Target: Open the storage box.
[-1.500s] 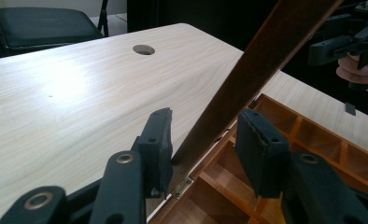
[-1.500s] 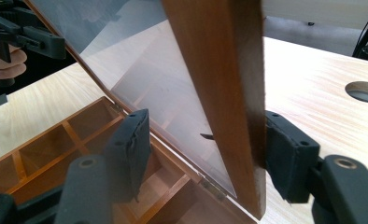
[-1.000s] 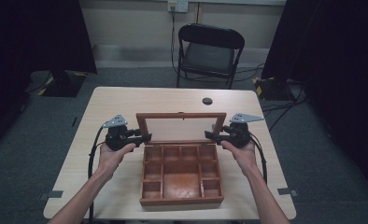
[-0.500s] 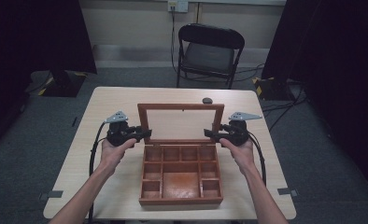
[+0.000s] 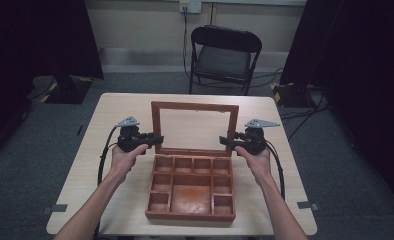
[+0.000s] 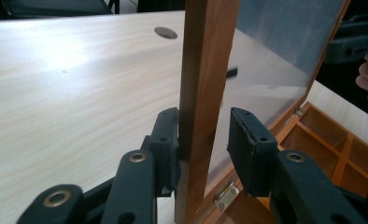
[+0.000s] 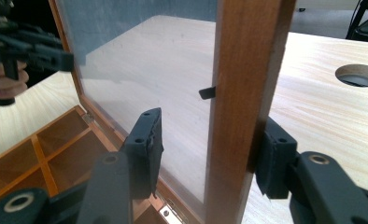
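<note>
Wooden box [image 5: 191, 186] sits lower centre on the table [image 5: 110, 115] | lid [image 5: 195, 126] upright | left gripper [image 6: 203, 140] one pad touching lid frame, other off | right gripper [image 7: 208, 154] straddling it, jaws just closing

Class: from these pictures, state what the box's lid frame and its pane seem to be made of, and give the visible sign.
Lid frame: apparently wood, reddish-brown with a smooth satin finish; faint grain shows. Pane: clear glass or plastic, unclear which; the tabletop shows through it.
</note>
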The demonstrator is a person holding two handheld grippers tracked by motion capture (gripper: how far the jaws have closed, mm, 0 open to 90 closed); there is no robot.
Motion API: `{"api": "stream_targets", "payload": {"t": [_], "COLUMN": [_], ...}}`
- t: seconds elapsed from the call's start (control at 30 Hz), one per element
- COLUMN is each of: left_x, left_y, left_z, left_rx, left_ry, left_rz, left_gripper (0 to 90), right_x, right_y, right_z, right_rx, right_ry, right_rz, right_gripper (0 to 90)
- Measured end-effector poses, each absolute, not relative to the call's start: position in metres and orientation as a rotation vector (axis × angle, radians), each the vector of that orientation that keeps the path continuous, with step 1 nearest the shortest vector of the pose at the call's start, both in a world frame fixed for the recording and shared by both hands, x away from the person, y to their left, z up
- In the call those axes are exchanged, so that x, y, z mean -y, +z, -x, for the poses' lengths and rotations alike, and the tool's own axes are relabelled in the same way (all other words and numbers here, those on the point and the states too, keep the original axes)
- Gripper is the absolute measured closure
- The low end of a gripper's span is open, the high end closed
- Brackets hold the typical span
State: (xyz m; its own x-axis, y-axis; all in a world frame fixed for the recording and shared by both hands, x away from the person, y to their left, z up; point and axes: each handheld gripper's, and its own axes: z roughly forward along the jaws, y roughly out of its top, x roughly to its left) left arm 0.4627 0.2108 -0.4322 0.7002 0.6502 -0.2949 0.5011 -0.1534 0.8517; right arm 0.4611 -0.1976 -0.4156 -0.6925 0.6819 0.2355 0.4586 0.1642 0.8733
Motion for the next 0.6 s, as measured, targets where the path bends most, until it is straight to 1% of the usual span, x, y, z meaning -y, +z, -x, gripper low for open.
{"api": "stream_targets", "payload": {"t": [0.2,0.3,0.47,0.6], "left_x": [-0.208,-0.207,-0.209,-0.207], "left_y": [-0.436,-0.436,-0.437,-0.438], "left_z": [-0.464,-0.463,-0.465,-0.465], "left_rx": [-0.919,-0.909,-0.918,-0.937], "left_ry": [0.165,0.165,0.185,0.191], "left_rz": [-1.819,-1.83,-1.846,-1.835], "left_gripper": [60.9,56.9,62.3,61.9], "right_x": [0.198,0.197,0.195,0.193], "right_y": [-0.417,-0.418,-0.421,-0.426], "right_z": [-0.463,-0.465,-0.465,-0.465], "right_rx": [-2.216,-2.213,-2.213,-2.229], "right_ry": [1.54,1.546,1.543,1.504], "right_rz": [-1.117,-1.123,-1.126,-1.126], "right_gripper": [51.1,50.1,43.9,41.1]}}
